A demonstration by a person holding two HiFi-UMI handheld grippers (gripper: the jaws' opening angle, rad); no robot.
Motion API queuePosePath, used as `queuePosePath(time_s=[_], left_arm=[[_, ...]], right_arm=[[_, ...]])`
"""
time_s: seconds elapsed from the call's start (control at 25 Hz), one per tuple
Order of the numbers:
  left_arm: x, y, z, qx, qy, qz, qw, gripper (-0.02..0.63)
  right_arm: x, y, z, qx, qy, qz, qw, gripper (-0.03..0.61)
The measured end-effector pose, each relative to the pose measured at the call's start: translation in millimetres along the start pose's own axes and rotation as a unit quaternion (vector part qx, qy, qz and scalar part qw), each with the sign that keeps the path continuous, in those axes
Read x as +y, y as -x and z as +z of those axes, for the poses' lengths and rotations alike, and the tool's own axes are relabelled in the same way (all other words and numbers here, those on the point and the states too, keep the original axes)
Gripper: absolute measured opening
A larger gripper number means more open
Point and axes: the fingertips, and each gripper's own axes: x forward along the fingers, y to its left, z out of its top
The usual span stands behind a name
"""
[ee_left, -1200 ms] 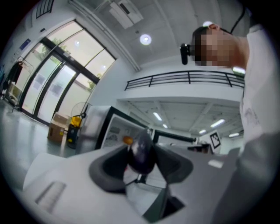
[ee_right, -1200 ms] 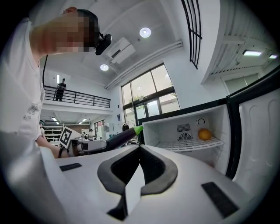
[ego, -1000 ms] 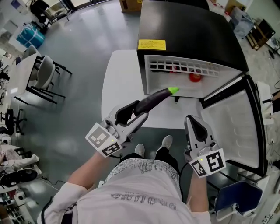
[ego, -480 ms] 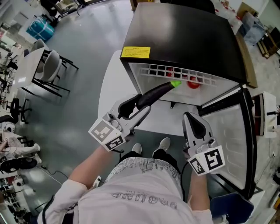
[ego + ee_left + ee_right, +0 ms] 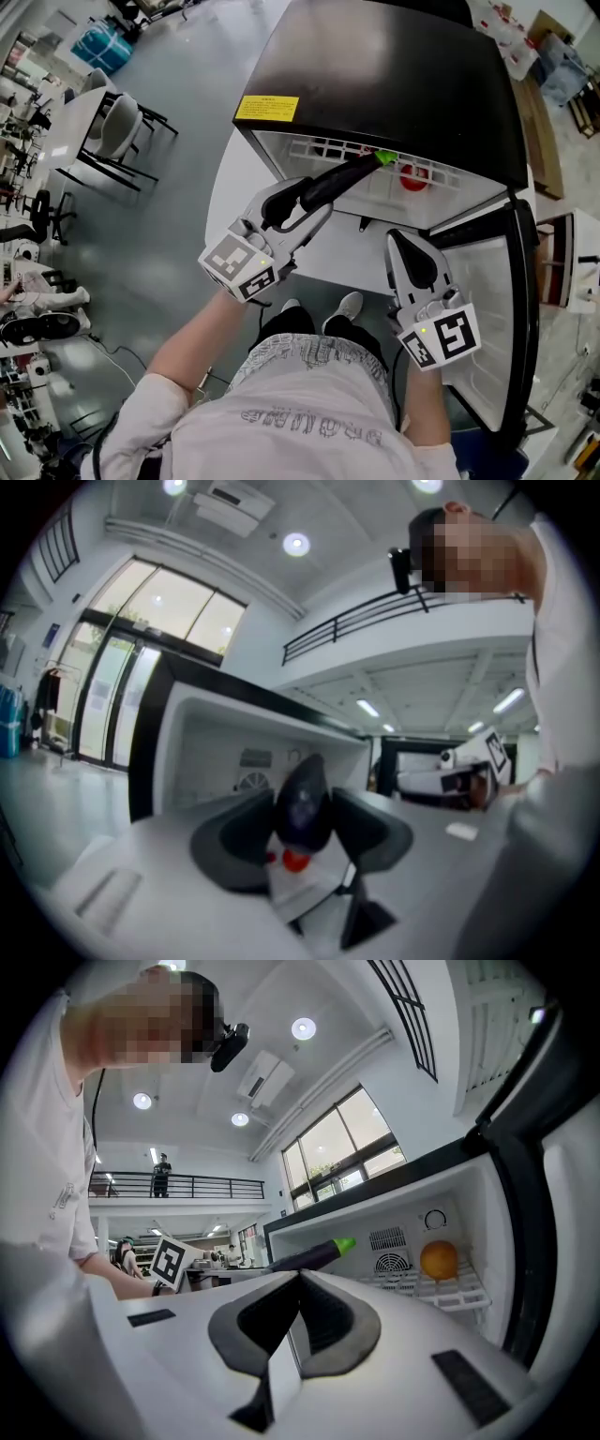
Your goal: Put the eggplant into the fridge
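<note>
Presently the task stands about midway. The long, dark purple eggplant with a green stem cap [image 5: 333,183] is clamped at its blunt end between the jaws of the left gripper [image 5: 289,208]. It is held roughly level, its green tip at the open mouth of the black-topped small fridge [image 5: 394,84]. The fridge's door [image 5: 520,309] is swung wide, so pick-up and opening appear done. What seems left is carrying the eggplant inside, setting it down and letting go.

The right gripper [image 5: 415,262], jaws together on nothing, hangs beside the open door. A round orange-red fruit [image 5: 439,1260] rests on the white wire shelf [image 5: 441,1290] inside. The fridge stands on a white table [image 5: 230,216] over a grey floor [image 5: 178,216]. The room is an open hall with desks and chairs [image 5: 103,141], a railed mezzanine [image 5: 169,1185] and tall windows [image 5: 337,1143].
</note>
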Motion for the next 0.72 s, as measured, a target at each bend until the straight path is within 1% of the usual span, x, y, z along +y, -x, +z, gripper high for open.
queuePosePath(time_s=[0.2,0.4,0.52,0.6,0.72], left_arm=[[2.6,-20.1,-4.0,0.016,-0.030,0.007,0.9994,0.199],[7.3,-38.2,-3.3,0.028,-0.063,0.011,0.9976,0.199],[14.2,-46.6,-7.1,0.042,-0.090,0.016,0.9949,0.199],[18.8,-49.9,-11.8,0.058,-0.115,0.020,0.9914,0.198],[24.9,-55.3,-12.4,0.066,-0.127,0.022,0.9894,0.198]], right_arm=[[-10.5,-3.0,-5.5,0.001,-0.006,0.008,1.000,0.003],[-18.8,-8.5,-9.4,0.001,-0.009,0.005,1.000,0.003],[-22.7,-13.3,-12.8,-0.001,-0.012,-0.002,1.000,0.003],[-22.7,-15.8,-15.6,-0.002,-0.016,-0.007,1.000,0.003],[-21.6,-19.6,-20.7,-0.003,-0.024,-0.014,1.000,0.003]])
